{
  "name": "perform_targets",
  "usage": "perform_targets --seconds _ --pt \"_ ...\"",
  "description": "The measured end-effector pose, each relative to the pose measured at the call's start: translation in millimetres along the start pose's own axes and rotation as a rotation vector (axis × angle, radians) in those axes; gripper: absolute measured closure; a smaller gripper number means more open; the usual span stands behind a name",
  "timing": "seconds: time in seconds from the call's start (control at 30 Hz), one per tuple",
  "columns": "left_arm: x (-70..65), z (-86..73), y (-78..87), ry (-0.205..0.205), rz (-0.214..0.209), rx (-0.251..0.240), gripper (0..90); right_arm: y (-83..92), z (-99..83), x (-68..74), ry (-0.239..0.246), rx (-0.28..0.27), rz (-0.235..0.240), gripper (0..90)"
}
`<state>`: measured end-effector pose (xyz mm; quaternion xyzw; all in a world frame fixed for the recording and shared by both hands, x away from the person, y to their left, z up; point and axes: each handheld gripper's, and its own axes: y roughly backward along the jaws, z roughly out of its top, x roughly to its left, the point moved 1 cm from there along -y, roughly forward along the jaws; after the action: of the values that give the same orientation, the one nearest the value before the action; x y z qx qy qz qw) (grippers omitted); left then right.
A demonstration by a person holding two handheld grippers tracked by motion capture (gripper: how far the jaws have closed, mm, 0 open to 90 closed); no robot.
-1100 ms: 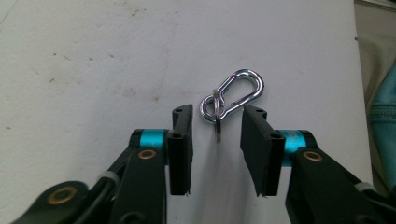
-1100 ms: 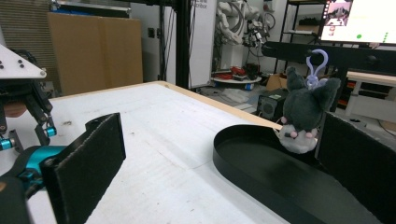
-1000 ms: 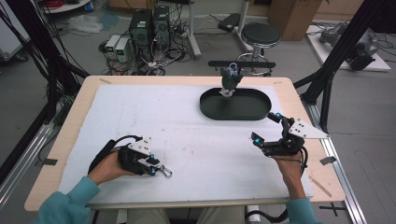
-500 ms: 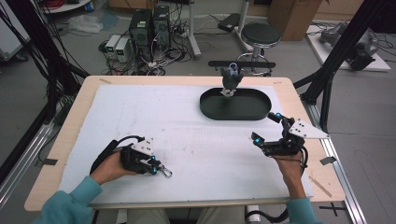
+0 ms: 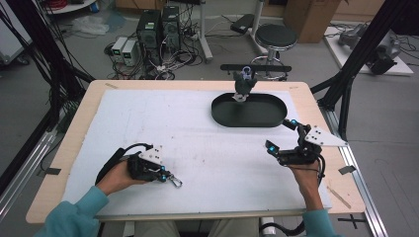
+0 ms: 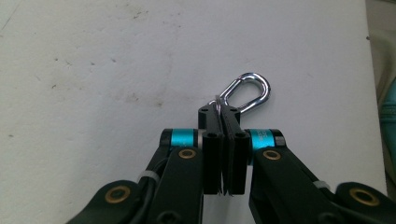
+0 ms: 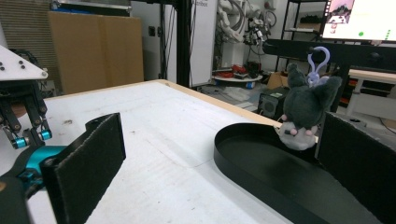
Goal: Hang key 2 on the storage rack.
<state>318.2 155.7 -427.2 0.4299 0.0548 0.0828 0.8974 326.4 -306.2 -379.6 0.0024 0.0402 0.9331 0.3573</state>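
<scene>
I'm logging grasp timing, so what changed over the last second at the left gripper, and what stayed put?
The left gripper has just been closing its jaws and now pinches the ring end of the silver carabiner against the white mat. Both hands kept their places. The right gripper stays open and empty, and the grey plush keychain still hangs over the black tray.

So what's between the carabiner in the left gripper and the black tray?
Nothing: in the high view only bare white mat stretches from the carabiner, pinched in the left gripper, to the black tray.
</scene>
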Motion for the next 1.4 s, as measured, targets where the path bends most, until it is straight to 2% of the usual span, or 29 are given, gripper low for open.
perform_targets --seconds 0.3,0.5,0.57,0.7,0.8,0.83,1.0,1.17,1.23,1.4 --pt "-0.3 0.4 1.8 -0.006 0.022 -0.015 88.2 -1.6 -0.2 1.3 0.001 0.000 0.013 0.7" --pt "2.4 2.0 10.1 0.022 0.031 -0.094 88.2 -3.7 0.0 1.7 0.001 0.009 0.029 0.7" --pt "2.0 2.7 11.7 0.025 0.055 -0.123 88.2 -4.9 1.4 2.1 0.003 0.011 0.037 0.7" --pt "3.0 4.2 15.4 0.030 0.061 -0.150 88.2 -8.5 7.0 3.2 0.013 0.011 0.057 0.8" --pt "5.2 8.0 20.2 0.035 0.076 -0.202 88.2 -12.9 11.5 5.2 0.021 0.017 0.084 0.8" --pt "6.1 9.5 21.5 0.039 0.066 -0.217 88.2 -13.9 12.6 5.9 0.022 0.019 0.089 0.8" --pt "9.2 15.1 23.4 0.059 0.071 -0.289 88.2 -22.1 18.6 11.1 0.036 0.034 0.132 0.8" --pt "10.8 25.5 24.1 0.041 0.076 -0.324 88.2 -31.9 25.4 14.7 0.052 0.058 0.190 0.8" --pt "11.2 31.7 23.9 0.036 0.074 -0.352 88.2 -36.7 28.2 15.5 0.061 0.061 0.218 0.8" --pt "13.8 44.9 24.6 0.038 0.058 -0.418 88.2 -49.8 35.1 22.1 0.086 0.108 0.291 0.8"
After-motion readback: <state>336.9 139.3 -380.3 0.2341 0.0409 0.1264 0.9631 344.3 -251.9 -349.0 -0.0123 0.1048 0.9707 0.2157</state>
